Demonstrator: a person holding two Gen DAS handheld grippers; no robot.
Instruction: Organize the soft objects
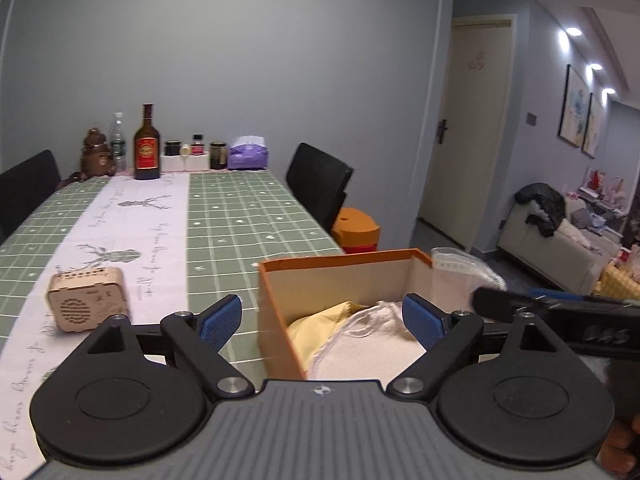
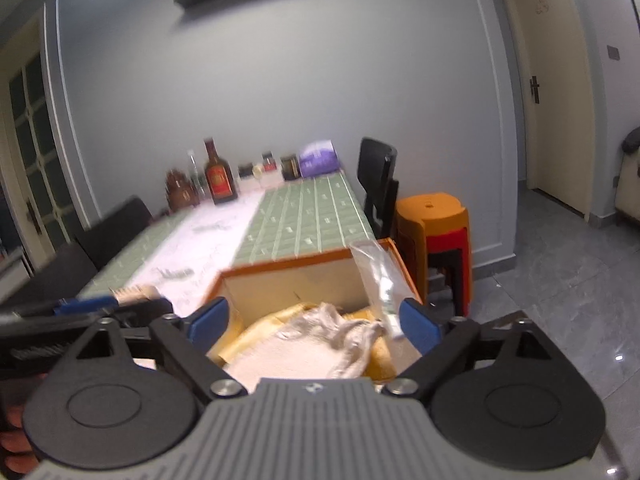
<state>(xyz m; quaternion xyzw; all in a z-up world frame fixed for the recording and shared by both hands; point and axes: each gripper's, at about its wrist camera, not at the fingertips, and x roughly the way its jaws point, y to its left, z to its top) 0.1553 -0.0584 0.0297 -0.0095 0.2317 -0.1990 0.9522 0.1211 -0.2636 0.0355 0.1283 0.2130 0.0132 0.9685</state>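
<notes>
I am holding both tools above the near end of the orange box [image 1: 280, 300], which is standing at the right edge of the table [image 1: 240, 216]. My left gripper [image 1: 322, 322] is released: its blue pads are standing wide apart with nothing between them, and its left pad is hanging over the tablecloth while the right pad is over the inside of the box. My right gripper [image 2: 316, 322] is also released and is gripping nothing; its two pads are standing over the box opening.

The soft things are lying inside the box, directly ahead of and below both tools. The white towel [image 2: 316, 344] is resting on top of the yellow cloth [image 2: 260, 326], and its crumpled end is pointing toward the far right corner, so I judge that its long axis is running from near-left to far-right. A clear plastic bag [image 2: 378, 276] is leaning over the right wall of the box, just beside my right pad.

I am thinking that the right gripper is the nearer one to this bag and to the bunched end of the towel. The left one is sitting more over the left wall. A small wooden speaker [image 1: 86, 300] is standing on the table well to the left, apart from the box.
</notes>
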